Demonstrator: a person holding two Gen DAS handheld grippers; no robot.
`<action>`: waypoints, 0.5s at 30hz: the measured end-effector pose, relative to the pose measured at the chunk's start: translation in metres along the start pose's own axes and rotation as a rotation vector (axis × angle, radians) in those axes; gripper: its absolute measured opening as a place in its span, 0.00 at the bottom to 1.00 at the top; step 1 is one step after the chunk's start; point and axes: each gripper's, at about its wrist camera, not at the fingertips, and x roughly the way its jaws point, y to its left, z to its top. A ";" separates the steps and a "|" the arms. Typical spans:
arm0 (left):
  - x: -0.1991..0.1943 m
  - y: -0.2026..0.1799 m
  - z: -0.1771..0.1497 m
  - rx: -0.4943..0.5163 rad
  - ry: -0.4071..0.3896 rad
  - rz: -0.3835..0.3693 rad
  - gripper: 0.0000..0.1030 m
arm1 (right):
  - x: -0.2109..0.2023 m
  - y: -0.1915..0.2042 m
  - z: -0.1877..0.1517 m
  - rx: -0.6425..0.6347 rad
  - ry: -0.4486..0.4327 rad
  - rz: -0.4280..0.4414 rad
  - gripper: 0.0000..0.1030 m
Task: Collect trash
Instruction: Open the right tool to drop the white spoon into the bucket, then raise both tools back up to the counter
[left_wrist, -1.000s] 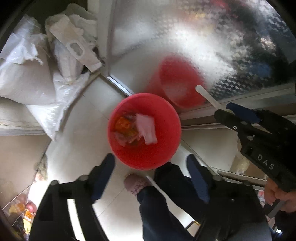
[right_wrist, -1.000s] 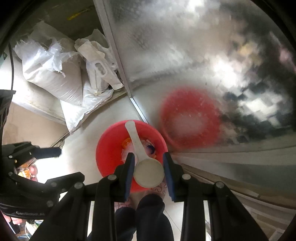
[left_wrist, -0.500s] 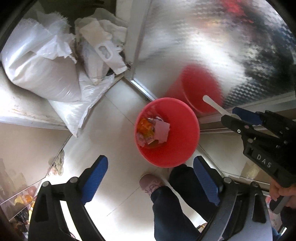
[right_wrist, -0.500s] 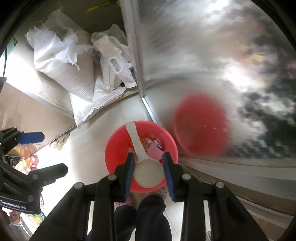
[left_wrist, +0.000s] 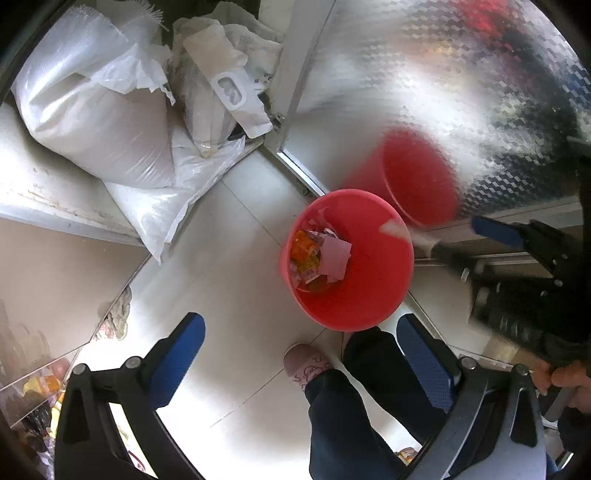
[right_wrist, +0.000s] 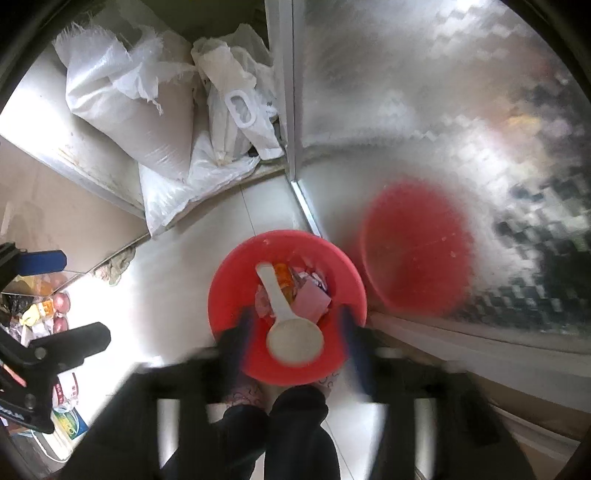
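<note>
Right wrist view, entries from left to right.

Left gripper (right_wrist: 51, 299): black frame with blue pads, seen at the left edge; jaws spread wide and opening, nothing between them. In the left wrist view the same left gripper (left_wrist: 301, 354) hangs above the pale tiled floor (left_wrist: 229, 258), with a person's dark trouser leg (left_wrist: 332, 424) and pink slipper (left_wrist: 304, 363) below it.

White woven sacks (right_wrist: 125, 110): piled at upper left against a metal door frame.

Red round plastic bucket (right_wrist: 229, 295): standing on the floor at centre, beside a textured glass door (right_wrist: 461, 110) in which its reflection shows. Orange and pink wrappers (right_wrist: 306, 295) lie in its bottom.

White plastic measuring scoop (right_wrist: 284, 321): seen over the bucket mouth, between the blurred jaws of the right gripper (right_wrist: 295, 336). The jaws are opening and no longer appear to press on the bowl; whether the scoop is falling or already resting cannot be told. Long axis runs from the round bowl, nearest the camera, along the flat handle pointing away and slightly left, toward the trash.

Handling, judged: light, stiff, smooth moulded plastic, likely slippery under pads and not fragile. The best hold is judged to be across the bowl rim, at its widest part; the thin handle would be apt to pivot.
</note>
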 end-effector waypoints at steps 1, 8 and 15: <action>-0.001 0.000 -0.001 -0.002 -0.001 0.000 1.00 | 0.001 0.000 0.000 0.008 0.005 0.005 0.80; -0.027 0.002 -0.007 -0.014 -0.013 0.016 1.00 | -0.021 0.005 -0.002 -0.019 -0.008 -0.012 0.80; -0.130 0.008 -0.017 -0.093 -0.098 0.064 1.00 | -0.102 0.023 0.011 -0.077 -0.047 0.044 0.88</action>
